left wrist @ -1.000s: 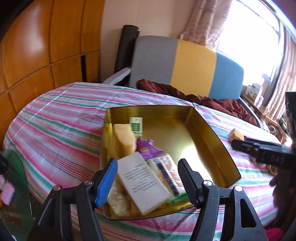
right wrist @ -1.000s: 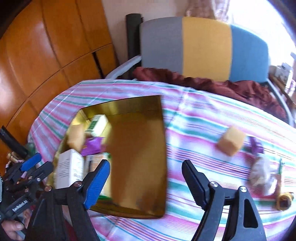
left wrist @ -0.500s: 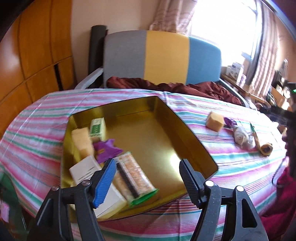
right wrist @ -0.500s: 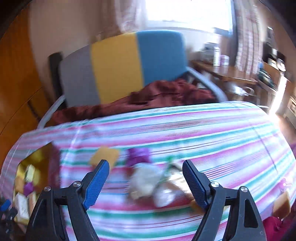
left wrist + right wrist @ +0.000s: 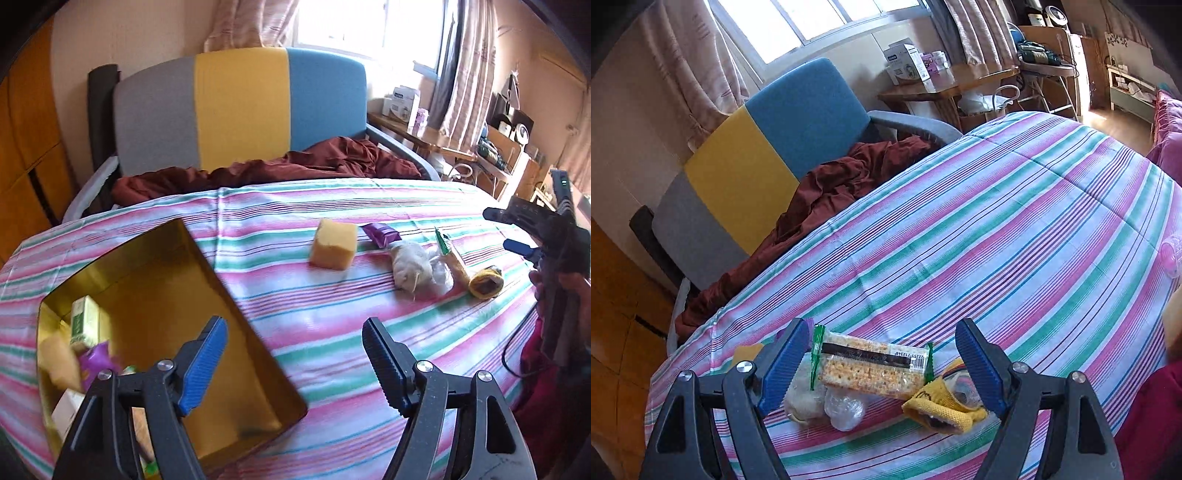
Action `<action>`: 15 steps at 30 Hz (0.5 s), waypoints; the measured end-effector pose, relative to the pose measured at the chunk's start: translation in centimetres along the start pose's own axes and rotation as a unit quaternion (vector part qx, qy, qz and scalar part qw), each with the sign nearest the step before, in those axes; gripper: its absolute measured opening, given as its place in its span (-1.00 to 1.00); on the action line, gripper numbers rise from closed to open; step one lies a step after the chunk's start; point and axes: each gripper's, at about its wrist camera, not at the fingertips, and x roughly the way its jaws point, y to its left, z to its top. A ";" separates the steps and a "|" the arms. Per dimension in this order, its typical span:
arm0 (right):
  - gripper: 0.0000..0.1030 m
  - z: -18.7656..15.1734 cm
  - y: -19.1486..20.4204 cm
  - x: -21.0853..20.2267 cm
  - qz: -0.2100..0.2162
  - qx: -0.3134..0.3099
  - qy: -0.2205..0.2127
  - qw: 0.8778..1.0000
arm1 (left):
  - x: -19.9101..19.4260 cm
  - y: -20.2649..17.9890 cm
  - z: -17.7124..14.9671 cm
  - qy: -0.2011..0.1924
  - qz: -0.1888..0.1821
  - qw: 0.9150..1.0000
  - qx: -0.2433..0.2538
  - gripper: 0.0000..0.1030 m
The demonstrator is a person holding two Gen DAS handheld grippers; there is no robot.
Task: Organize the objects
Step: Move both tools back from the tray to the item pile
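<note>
A gold tin tray lies on the striped cloth at the left and holds a small green-and-white box, a purple wrapper and other packets. My left gripper is open and empty above the tray's right rim. On the cloth to the right lie a yellow sponge, a purple packet, a clear bag, a cracker packet and a yellow knit piece. My right gripper is open, straddling the cracker packet just above it; it also shows at the left wrist view's right edge.
A grey, yellow and blue chair with a maroon cloth stands behind the table. A wooden side table with boxes is by the window. A pink object lies at the table's right edge.
My left gripper has swung right, away from the tray's contents. My right gripper has travelled from over the tray to the loose items and now hovers over the cracker packet.
</note>
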 end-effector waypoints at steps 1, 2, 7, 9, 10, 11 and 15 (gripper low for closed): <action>0.61 -0.1 0.1 0.0 0.004 -0.002 0.002 1.000 | 0.7 -0.5 0.5 0.005 -0.002 1.000 0.006 0.49; 0.61 -0.1 0.3 0.0 0.011 -0.004 0.005 1.000 | 1.7 -1.1 1.2 0.014 -0.003 1.000 0.014 0.49; 0.61 -0.3 0.8 -0.1 0.031 -0.013 0.012 0.999 | 6.5 -3.2 3.8 0.057 -0.001 0.998 0.034 0.54; 0.61 -0.2 0.7 -0.2 0.037 -0.009 0.011 0.999 | 8.4 -4.1 4.6 0.071 0.001 0.996 0.047 0.55; 0.61 -0.2 0.6 -0.3 0.041 -0.005 0.012 0.999 | 9.3 -4.4 4.9 0.076 0.006 0.996 0.055 0.55; 0.61 -0.1 0.4 -0.3 0.045 0.000 0.013 0.999 | 10.2 -4.8 5.2 0.081 0.010 0.995 0.063 0.56; 0.61 0.0 -0.1 0.0 0.056 0.015 0.022 0.998 | 13.6 -5.6 6.6 0.107 0.025 0.991 0.078 0.56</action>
